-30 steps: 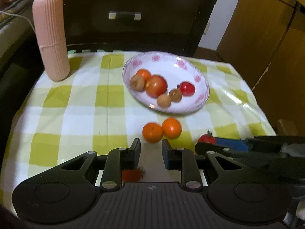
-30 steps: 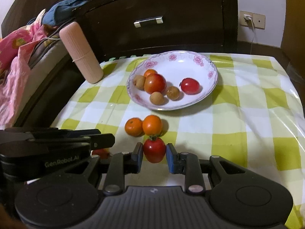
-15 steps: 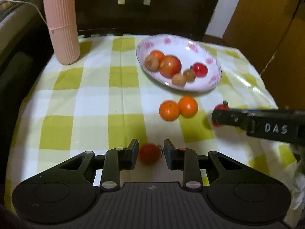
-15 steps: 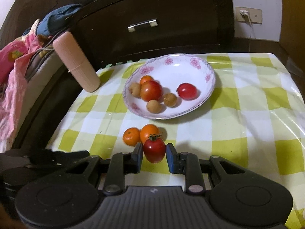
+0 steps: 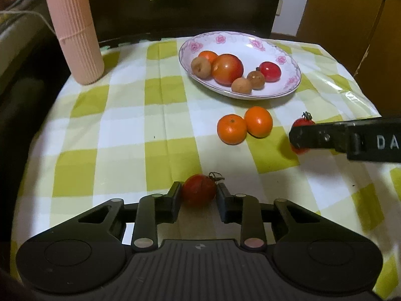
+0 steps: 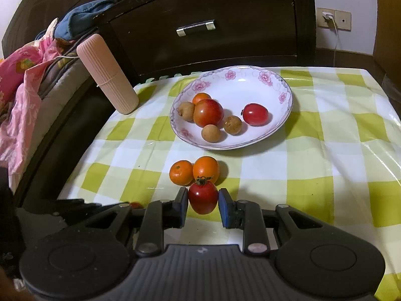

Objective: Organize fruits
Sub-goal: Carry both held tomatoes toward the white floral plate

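A white flowered plate (image 5: 285,50) (image 6: 250,80) holds several fruits: tomatoes, a small orange and brown longans. Two oranges (image 5: 244,125) (image 6: 193,170) lie on the checked cloth in front of it. My left gripper (image 5: 198,195) is shut on a red tomato (image 5: 199,193), held above the near part of the table. My right gripper (image 6: 203,200) is shut on another red tomato (image 6: 203,197), held above the cloth just short of the oranges; it shows from the side in the left wrist view (image 5: 300,135).
A tall pink ribbed cylinder (image 5: 74,30) (image 6: 107,75) stands at the table's back left. A dark drawer cabinet (image 6: 200,27) is behind the table. Bedding (image 6: 22,80) lies left, a wooden cupboard (image 5: 351,12) right. The table edge runs close on both sides.
Both grippers have risen and moved toward the plate, each carrying its tomato. The left gripper closed on its tomato, which lay loose under the jaws a second ago.
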A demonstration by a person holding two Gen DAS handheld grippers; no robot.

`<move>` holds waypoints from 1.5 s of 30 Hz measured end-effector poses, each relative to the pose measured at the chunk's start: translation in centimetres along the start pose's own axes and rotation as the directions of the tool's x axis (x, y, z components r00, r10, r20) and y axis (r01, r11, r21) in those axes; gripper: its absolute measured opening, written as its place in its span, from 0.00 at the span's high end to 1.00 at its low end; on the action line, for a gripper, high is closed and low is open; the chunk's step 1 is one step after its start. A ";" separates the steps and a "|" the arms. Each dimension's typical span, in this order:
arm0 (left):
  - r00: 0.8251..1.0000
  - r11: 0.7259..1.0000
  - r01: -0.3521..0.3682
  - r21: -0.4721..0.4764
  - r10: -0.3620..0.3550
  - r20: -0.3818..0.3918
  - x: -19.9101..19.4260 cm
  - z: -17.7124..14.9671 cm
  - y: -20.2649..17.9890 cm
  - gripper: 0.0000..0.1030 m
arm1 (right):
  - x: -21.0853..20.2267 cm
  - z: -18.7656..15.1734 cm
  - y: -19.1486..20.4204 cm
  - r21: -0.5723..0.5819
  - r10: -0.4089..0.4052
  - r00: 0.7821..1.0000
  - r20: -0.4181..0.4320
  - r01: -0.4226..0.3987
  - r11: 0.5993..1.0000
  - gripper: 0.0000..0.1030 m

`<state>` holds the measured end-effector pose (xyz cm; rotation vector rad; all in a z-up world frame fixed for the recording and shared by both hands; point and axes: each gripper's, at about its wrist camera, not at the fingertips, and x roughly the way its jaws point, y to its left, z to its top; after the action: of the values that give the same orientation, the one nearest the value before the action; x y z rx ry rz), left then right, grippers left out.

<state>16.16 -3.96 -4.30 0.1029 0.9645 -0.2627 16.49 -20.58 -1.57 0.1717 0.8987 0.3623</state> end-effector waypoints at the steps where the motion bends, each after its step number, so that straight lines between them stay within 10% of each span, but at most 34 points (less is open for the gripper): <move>1: 1.000 1.000 -0.003 0.002 0.003 -0.003 0.0 0.0 -0.1 0.64 | 0.0 -0.1 0.1 -0.002 0.000 1.000 -0.002 0.000 1.000 0.68; 45: 0.985 0.981 0.106 -0.161 -0.081 0.153 4.8 13.2 -0.3 0.67 | 5.7 9.4 -5.3 0.022 -0.042 0.988 0.151 0.039 0.999 0.67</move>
<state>29.20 -7.73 -0.79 -0.1160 0.8434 -0.2708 28.37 -23.24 -1.54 0.1959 0.7547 0.2986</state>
